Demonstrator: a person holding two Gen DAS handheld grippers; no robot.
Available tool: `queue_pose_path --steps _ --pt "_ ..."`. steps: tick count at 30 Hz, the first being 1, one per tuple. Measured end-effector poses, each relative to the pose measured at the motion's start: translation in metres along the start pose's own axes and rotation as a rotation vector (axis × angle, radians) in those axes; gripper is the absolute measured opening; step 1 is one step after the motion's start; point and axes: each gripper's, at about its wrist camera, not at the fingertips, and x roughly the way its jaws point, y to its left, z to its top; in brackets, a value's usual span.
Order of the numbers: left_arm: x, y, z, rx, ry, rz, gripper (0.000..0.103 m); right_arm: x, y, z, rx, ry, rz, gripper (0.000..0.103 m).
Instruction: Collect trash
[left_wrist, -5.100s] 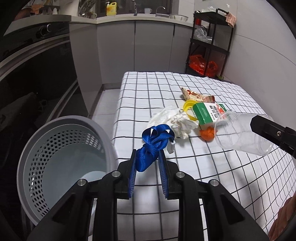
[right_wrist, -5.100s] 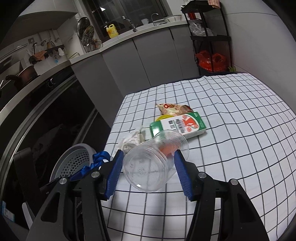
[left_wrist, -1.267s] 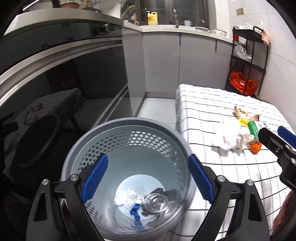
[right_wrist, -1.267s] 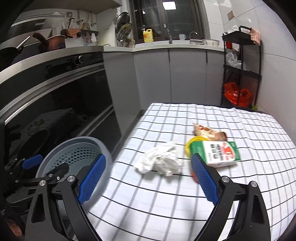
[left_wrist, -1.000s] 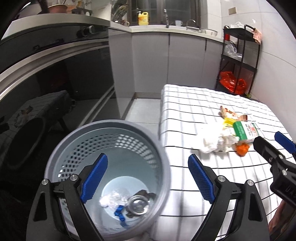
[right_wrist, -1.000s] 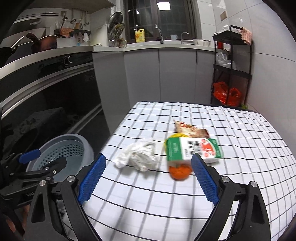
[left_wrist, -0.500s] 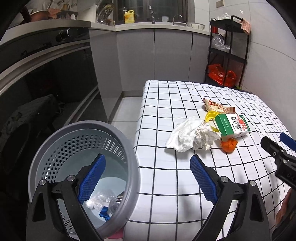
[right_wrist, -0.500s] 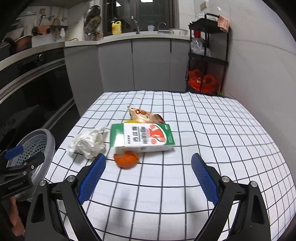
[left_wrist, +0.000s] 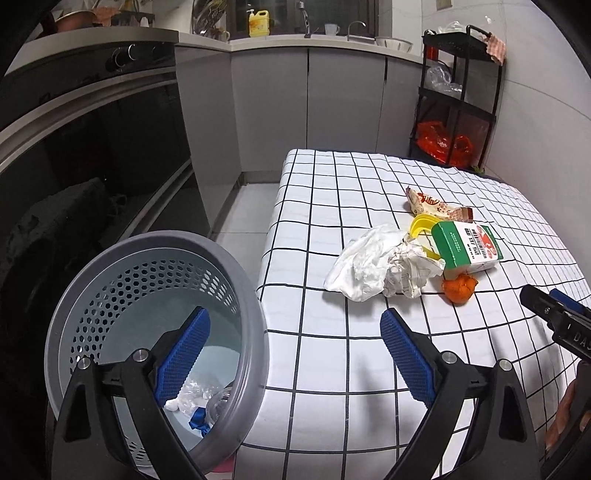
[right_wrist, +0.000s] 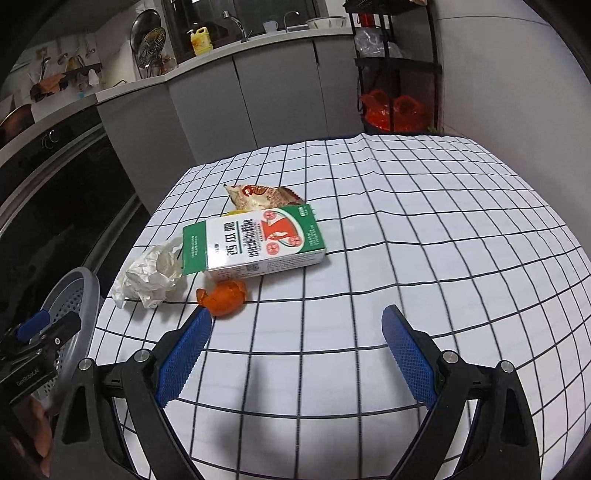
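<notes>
1. Grey perforated plastic forms the bin (left_wrist: 255, 332), which stands on the floor just beside the table's near-left edge; a few scraps already lie at its bottom.
2. 5 pieces of trash sit clustered on the checked tablecloth (right_wrist: 406, 229): crumpled white paper (left_wrist: 376, 267), an orange peel (right_wrist: 223, 297), a green-and-white carton (right_wrist: 255, 240), a snack wrapper (right_wrist: 258, 195) and a yellow ring (left_wrist: 421, 225) tucked partly behind the carton.
3. The left gripper (left_wrist: 291, 354) hangs with jaws spread wide and empty, straddling the bin rim and table edge.
4. The right gripper (right_wrist: 295, 354) is likewise wide apart and empty, just short of the peel.
5. The paper looks light and soft, so any pinch should hold; the peel is probably limp and slick, best squeezed across its middle.
6. The carton seems stiff, best gripped across its narrow sides.
7. Open cloth lies to the right, giving free room.
</notes>
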Motion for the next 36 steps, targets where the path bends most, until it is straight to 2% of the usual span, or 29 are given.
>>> queue_pose_path --steps 8,17,28,29,31,32,34,35,36 --pt "0.006 0.006 0.000 -0.021 0.018 0.008 0.091 0.022 0.033 0.004 -0.039 0.044 0.034 0.089" --pt "0.007 0.010 -0.001 -0.027 0.027 0.001 0.091 0.054 0.053 0.004 -0.077 0.111 -0.018 0.089" --pt "0.009 0.005 -0.003 -0.011 0.034 -0.001 0.091 0.071 0.060 0.012 -0.091 0.141 -0.065 0.088" --pt "0.009 0.005 -0.003 -0.010 0.034 0.000 0.091 0.072 0.061 0.012 -0.095 0.139 -0.069 0.086" --pt "0.010 0.005 -0.003 -0.010 0.035 0.001 0.091 0.073 0.064 0.012 -0.110 0.139 -0.075 0.070" --pt "0.010 0.005 -0.003 -0.011 0.036 0.000 0.091 0.075 0.065 0.012 -0.119 0.151 -0.074 0.056" --pt "0.010 0.005 -0.003 -0.011 0.037 -0.001 0.091 0.074 0.067 0.011 -0.132 0.149 -0.089 0.045" --pt "0.010 0.005 -0.003 -0.010 0.036 -0.001 0.091 0.073 0.066 0.010 -0.130 0.153 -0.081 0.034" --pt "0.010 0.005 -0.003 -0.009 0.036 0.000 0.091 0.072 0.064 0.010 -0.124 0.152 -0.078 0.031"
